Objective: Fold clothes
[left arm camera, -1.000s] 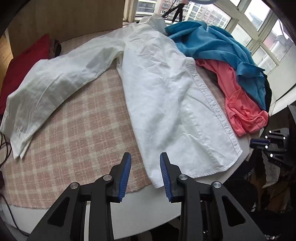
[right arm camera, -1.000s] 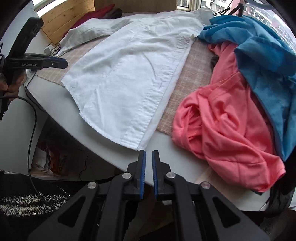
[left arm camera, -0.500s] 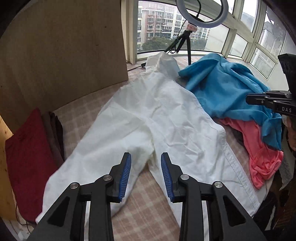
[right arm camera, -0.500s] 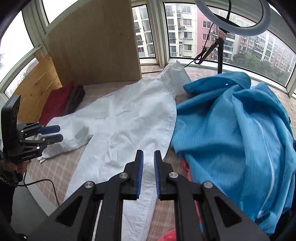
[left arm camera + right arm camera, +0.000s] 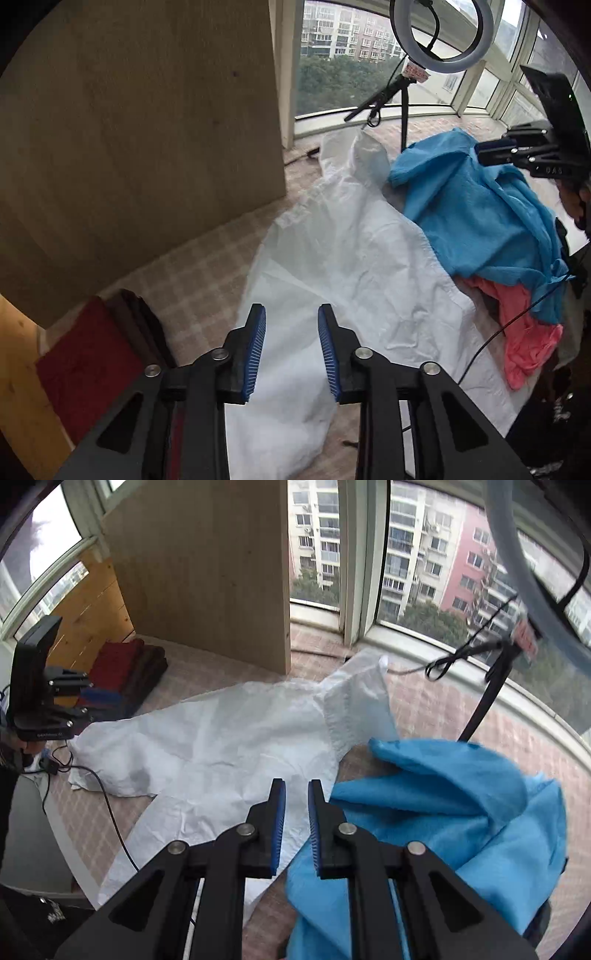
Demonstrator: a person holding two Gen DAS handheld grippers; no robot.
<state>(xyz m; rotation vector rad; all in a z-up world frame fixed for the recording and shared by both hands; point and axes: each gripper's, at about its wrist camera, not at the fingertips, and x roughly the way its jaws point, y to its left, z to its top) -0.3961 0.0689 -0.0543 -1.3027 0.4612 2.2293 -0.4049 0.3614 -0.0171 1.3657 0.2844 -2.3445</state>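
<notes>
Both tongs have swung up from the near hem toward the collar end. Left tongs [image 5: 291, 350] apart, empty, over the white shirt [image 5: 351, 266]; right tongs [image 5: 296, 825] slightly apart, empty. Shirt flat on desk [image 5: 199, 266], unfolded; likely reaching for shoulders.

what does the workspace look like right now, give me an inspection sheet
surface: checked cloth over the table
job's things: white shirt spread flat, unfolded; blue garment and pink garment heaped beside it
clutter: folded red and dark clothes stacked by the wooden board
grippers: left gripper open, empty; right gripper slightly open, empty
cables: black cable crossing the shirt
surroundings: ring light on a stand, windows
</notes>
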